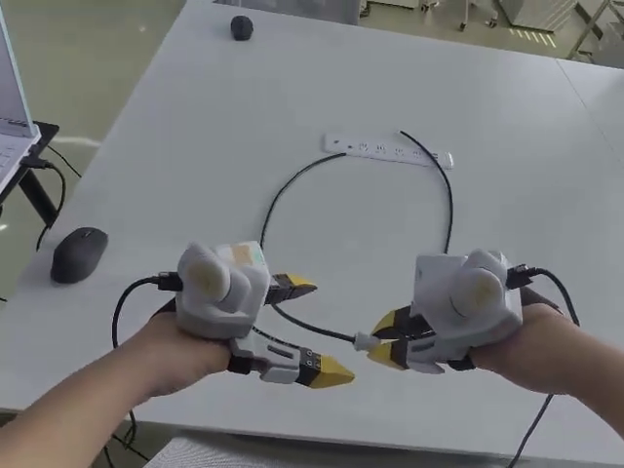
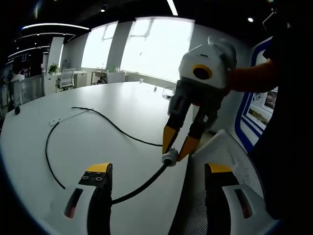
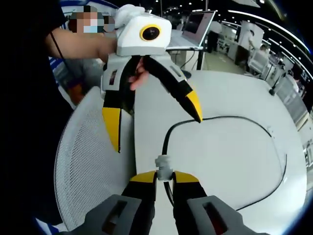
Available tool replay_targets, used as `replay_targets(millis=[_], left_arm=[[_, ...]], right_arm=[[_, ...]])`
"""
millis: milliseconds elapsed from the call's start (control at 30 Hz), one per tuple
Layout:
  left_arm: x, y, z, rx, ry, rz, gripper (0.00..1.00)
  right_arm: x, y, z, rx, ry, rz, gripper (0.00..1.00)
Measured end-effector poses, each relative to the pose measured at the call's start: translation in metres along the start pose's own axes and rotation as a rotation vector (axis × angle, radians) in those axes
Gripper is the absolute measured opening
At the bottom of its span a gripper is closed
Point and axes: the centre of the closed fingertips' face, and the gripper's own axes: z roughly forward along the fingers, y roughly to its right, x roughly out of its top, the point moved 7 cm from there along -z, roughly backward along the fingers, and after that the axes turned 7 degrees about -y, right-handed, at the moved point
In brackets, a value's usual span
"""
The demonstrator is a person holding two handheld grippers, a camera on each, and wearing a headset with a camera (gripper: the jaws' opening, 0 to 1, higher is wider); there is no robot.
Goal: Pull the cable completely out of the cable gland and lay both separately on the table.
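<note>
**Head view.** Pinched shut with the right gripper [image 1: 378, 343] on the white gland [image 1: 365, 341], just above the near edge of the table [image 1: 195, 127]. Spread wide on the left gripper [image 1: 328, 330], closed on nothing, with the black cable [image 1: 265, 219] passing between its tips right beside the gland. From there, a long loop out across the table toward a power strip [image 1: 388, 151]. Well apart at the left edge, a mouse [image 1: 78, 254].

**Left gripper view.** Looking along open, empty jaws straight at the gland, with cable leading out of it and down past the inner side of one jaw. Judged as the very start of the pull: gland secured, cable not yet gripped and not yet out.

**Right gripper view.** Gland at the pressed-together tips, with a strand seeming to carry on between the jaws, so probably threaded right through. Close below, off the table edge, a white mesh chair [image 3: 83, 161].

**Next move, as a judgement.**
- Close the left tips on the cable near the gland.
- Draw the two apart along the cable's own line.
- Expect several regrips, given the length of the loop.

**Room.**
- Plenty of bare table ahead for laying both down apart.
- Better to shift forward first, away from the near edge, lest gland or cable end drop onto the chair.
</note>
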Motion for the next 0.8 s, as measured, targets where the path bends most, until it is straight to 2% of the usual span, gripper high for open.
replay_targets(millis=[100,133,200,400,633,700,800], left_arm=[[-0.002,0.002,0.004,-0.017,-0.017,0.011,0.72],[-0.003,0.003,0.006,-0.021,-0.03,0.024,0.7],[-0.002,0.005,0.007,-0.03,-0.028,0.055,0.68],[0.002,0.007,0.01,-0.057,-0.013,0.057,0.61],[-0.001,0.009,0.016,-0.088,-0.024,0.065,0.51],[-0.001,0.011,0.018,-0.105,-0.018,0.056,0.47],[0.0,0.011,0.019,-0.115,-0.026,0.074,0.38]], right_arm=[[0.003,-0.003,-0.002,0.002,0.001,-0.011,0.07],[0.003,-0.004,-0.002,0.001,0.001,-0.015,0.07],[0.004,-0.005,-0.003,0.002,0.001,-0.021,0.07],[0.006,-0.007,-0.004,0.002,-0.003,-0.044,0.07],[0.006,-0.008,-0.005,0.003,-0.004,-0.06,0.07],[0.007,-0.009,-0.005,0.012,-0.002,-0.064,0.07],[0.006,-0.01,-0.005,0.019,-0.008,-0.075,0.07]])
